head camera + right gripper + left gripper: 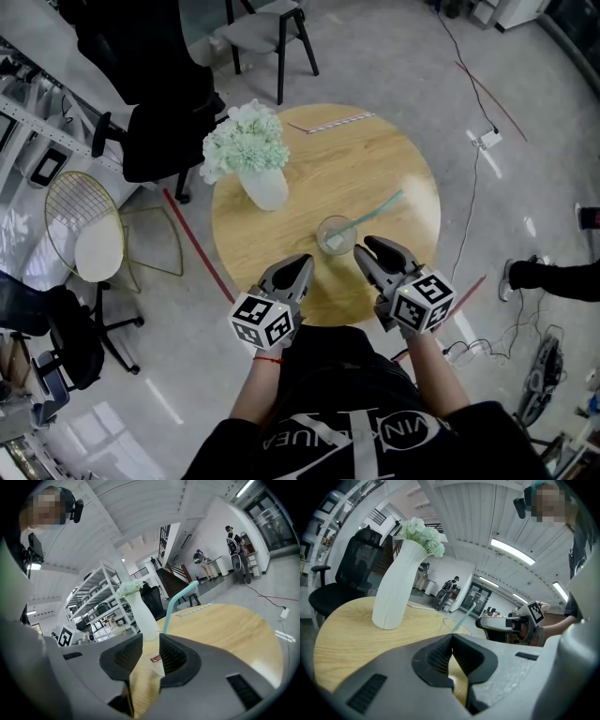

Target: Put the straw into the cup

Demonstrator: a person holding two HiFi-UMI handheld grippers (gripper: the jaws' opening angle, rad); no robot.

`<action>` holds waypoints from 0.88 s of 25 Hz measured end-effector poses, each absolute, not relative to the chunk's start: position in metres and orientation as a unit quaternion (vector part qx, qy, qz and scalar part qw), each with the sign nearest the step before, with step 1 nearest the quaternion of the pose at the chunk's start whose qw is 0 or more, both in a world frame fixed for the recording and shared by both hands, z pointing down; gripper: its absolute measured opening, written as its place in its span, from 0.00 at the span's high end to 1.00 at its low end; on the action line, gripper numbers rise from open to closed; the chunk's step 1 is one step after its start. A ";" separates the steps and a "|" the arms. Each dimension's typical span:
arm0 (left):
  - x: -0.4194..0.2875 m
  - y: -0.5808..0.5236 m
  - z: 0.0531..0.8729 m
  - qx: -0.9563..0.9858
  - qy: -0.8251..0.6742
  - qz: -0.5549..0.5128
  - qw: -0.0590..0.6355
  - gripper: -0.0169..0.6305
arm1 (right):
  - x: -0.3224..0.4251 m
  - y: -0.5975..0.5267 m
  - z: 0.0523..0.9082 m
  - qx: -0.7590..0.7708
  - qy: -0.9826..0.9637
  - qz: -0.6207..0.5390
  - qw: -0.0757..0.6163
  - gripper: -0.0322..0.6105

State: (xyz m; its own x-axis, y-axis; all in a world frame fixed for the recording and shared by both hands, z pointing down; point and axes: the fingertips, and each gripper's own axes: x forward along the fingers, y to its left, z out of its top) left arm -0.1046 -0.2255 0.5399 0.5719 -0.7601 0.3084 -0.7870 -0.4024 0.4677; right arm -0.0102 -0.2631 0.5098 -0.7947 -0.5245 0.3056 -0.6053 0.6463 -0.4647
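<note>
A clear cup (336, 234) stands on the round wooden table (375, 155) near its front edge. The teal straw (375, 211) sits in the cup and leans up to the right. My left gripper (304, 264) is just left of the cup, its jaws shut with nothing between them. To the right of the cup, my right gripper (367, 249) stands open and empty. In the left gripper view, the cup's rim (451, 623) and the straw (465, 616) rise beyond the closed tips (452, 638). The right gripper view shows the straw (176, 603) above the parted jaws (151, 645).
A white vase (264, 186) of pale green flowers stands on the left of the table. A paper wrapper (330, 123) lies at the far edge. Chairs (159, 122) crowd the left and back, and cables (473, 202) run over the floor at right, near a person's shoe (525, 274).
</note>
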 end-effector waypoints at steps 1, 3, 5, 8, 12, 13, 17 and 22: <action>-0.103 -0.223 0.539 0.837 -0.462 0.022 0.291 0.96 | -0.010 -0.260 0.509 0.310 -0.906 0.280 0.072 0.79; -0.099 -0.219 0.538 0.838 -0.461 0.021 0.290 0.96 | -0.008 -0.254 0.507 0.306 -0.908 0.277 0.072 0.82; -0.096 -0.214 0.536 0.839 -0.461 0.020 0.288 0.96 | -0.006 -0.248 0.506 0.304 -0.909 0.276 0.071 0.84; -0.092 -0.209 0.533 0.840 -0.461 0.019 0.284 0.96 | -0.003 -0.241 0.504 0.300 -0.911 0.274 0.070 0.88; -0.089 -0.201 0.526 0.840 -0.465 0.017 0.277 0.96 | -0.001 -0.231 0.500 0.294 -0.914 0.272 0.069 0.92; -0.089 -0.200 0.523 0.840 -0.466 0.016 0.275 0.96 | -0.001 -0.228 0.498 0.291 -0.915 0.271 0.068 0.92; -0.086 -0.194 0.511 0.843 -0.469 0.012 0.263 0.96 | -0.003 -0.218 0.489 0.277 -0.922 0.262 0.067 0.94; -0.079 -0.183 0.505 0.847 -0.468 0.011 0.254 0.96 | -0.005 -0.203 0.485 0.262 -0.929 0.250 0.071 0.94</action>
